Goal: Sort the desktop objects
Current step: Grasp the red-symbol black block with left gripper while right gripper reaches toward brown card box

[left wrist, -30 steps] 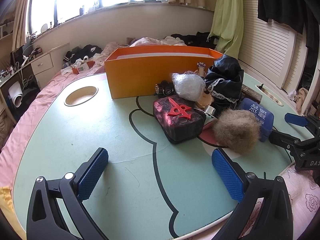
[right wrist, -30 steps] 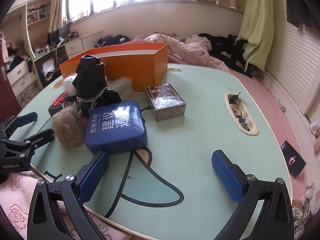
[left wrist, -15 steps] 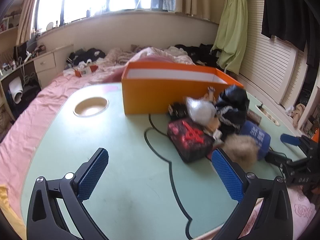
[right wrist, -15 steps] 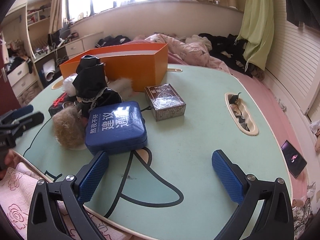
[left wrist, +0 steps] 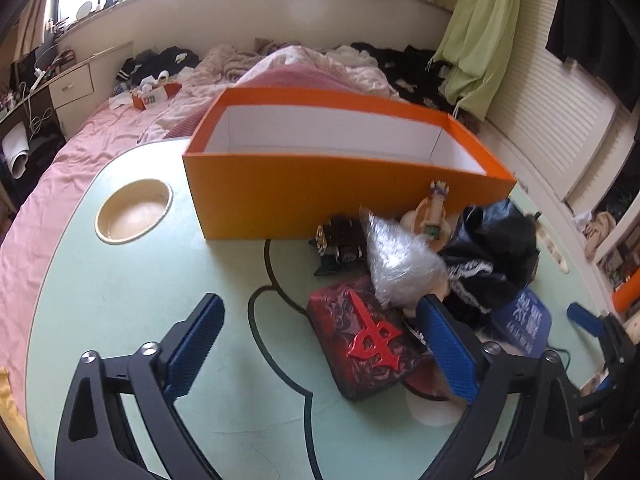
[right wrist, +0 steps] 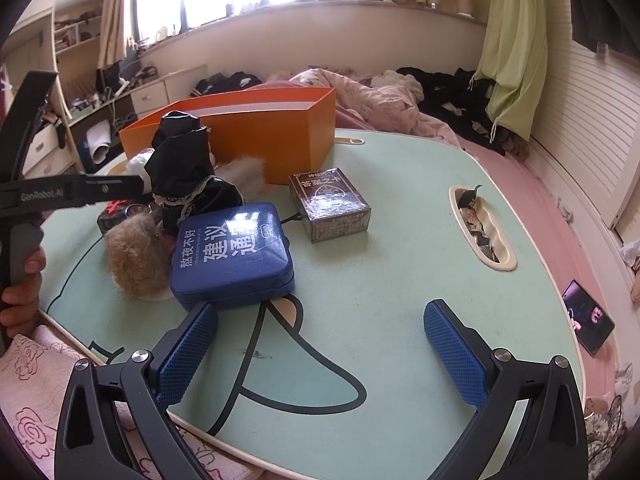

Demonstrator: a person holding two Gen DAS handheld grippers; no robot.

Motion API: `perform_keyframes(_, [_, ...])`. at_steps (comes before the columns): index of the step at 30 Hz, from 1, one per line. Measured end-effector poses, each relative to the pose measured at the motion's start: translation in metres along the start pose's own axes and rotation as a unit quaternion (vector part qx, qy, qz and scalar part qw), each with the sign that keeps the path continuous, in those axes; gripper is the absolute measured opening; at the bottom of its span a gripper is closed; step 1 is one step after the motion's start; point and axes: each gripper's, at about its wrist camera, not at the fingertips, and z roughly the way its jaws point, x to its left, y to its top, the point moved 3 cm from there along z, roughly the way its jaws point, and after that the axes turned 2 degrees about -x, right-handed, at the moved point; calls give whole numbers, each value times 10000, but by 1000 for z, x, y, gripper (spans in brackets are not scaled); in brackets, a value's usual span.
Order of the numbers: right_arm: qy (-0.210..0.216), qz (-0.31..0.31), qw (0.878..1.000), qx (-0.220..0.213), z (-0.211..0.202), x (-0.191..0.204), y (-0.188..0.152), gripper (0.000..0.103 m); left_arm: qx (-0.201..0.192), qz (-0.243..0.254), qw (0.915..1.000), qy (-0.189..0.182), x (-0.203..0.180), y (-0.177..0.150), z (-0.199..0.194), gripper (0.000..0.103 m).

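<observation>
My left gripper [left wrist: 320,344] hovers over the green table [left wrist: 120,300], its jaws closing. A black case with a red emblem [left wrist: 360,340] lies below and between them, untouched by the pads. Behind it are a crinkled plastic bundle [left wrist: 396,264], a black doll outfit [left wrist: 492,264] and an empty orange box [left wrist: 340,196]. My right gripper [right wrist: 320,348] is open over bare table. Just ahead of its left finger lies a blue zip case [right wrist: 232,256], with a tan fur ball [right wrist: 136,256] beside it and a brown card box [right wrist: 328,204] further back.
A round cup recess [left wrist: 134,212] lies left of the orange box. A long slot tray [right wrist: 482,228] holds small bits near the table's right edge. A phone [right wrist: 588,316] lies on the pink bedding around the table. A hand [right wrist: 20,288] grips the left tool.
My left gripper rose and swung toward the orange box, so its white inside now shows. Its jaws stand slightly narrower. The right gripper's view has not changed.
</observation>
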Motion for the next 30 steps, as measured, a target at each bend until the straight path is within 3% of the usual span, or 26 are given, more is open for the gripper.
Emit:
perform_keyframes(6, [1,5,10000,-1,0,0,0,103,24,152,9998,127,0,-9,-4,64])
perform_keyframes(11, [-6,6,10000,-3,0,0,0,103,-216,532,9971,506,4,-21,-17,42])
perform_keyframes(21, [19,85,10000,-29,-3,-5,1,103,-494,303,9982,161,17,-25,-30,41])
perform_keyframes(30, [228,1082,9928,-463,-22,-53,42,103,-779,230,9966,119,22,-21,-49,41])
